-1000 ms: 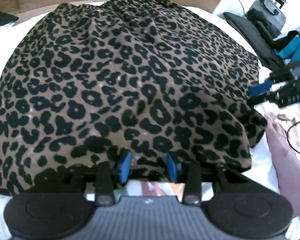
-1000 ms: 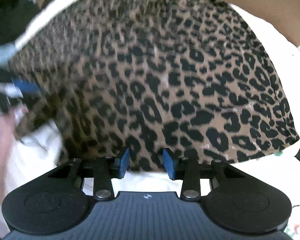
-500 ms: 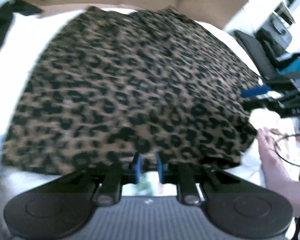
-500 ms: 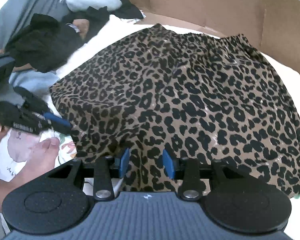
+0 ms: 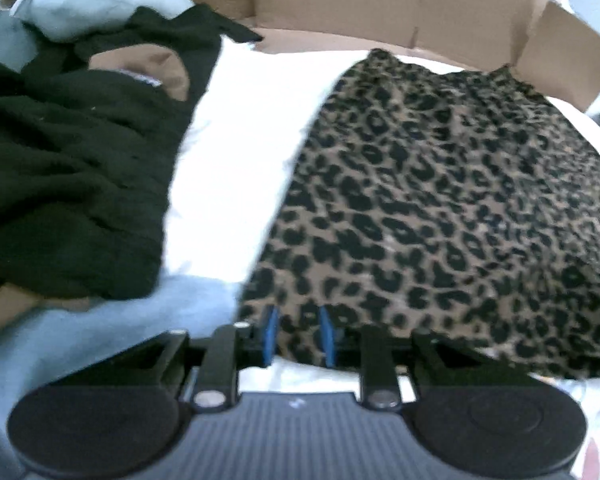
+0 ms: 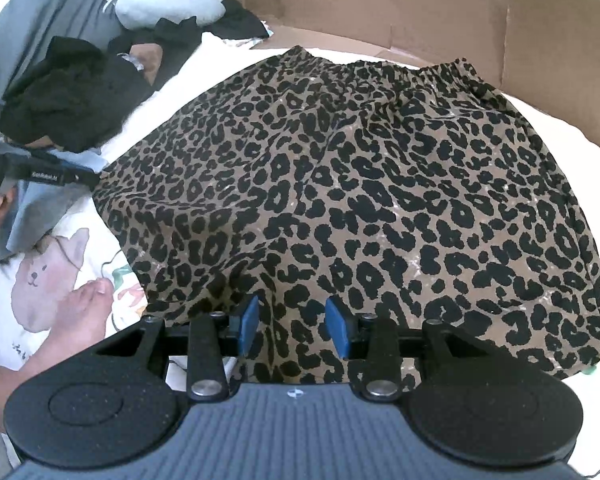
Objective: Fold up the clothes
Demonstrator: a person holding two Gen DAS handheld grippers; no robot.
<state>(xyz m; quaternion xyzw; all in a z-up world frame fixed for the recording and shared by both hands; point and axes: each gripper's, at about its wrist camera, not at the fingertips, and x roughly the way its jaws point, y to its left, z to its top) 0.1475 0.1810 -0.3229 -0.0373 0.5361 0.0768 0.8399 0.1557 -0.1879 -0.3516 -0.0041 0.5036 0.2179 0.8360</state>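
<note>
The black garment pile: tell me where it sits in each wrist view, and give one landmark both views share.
Left wrist view: the black garment pile fills the left side, across a strip of white sheet from the leopard-print skirt.
Right wrist view: it sits small at upper left, left of the skirt.
Shared landmark: the cardboard wall behind the skirt's waistband.

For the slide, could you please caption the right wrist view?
Right gripper open over the hem of a leopard-print skirt spread flat on white bedding.
</note>
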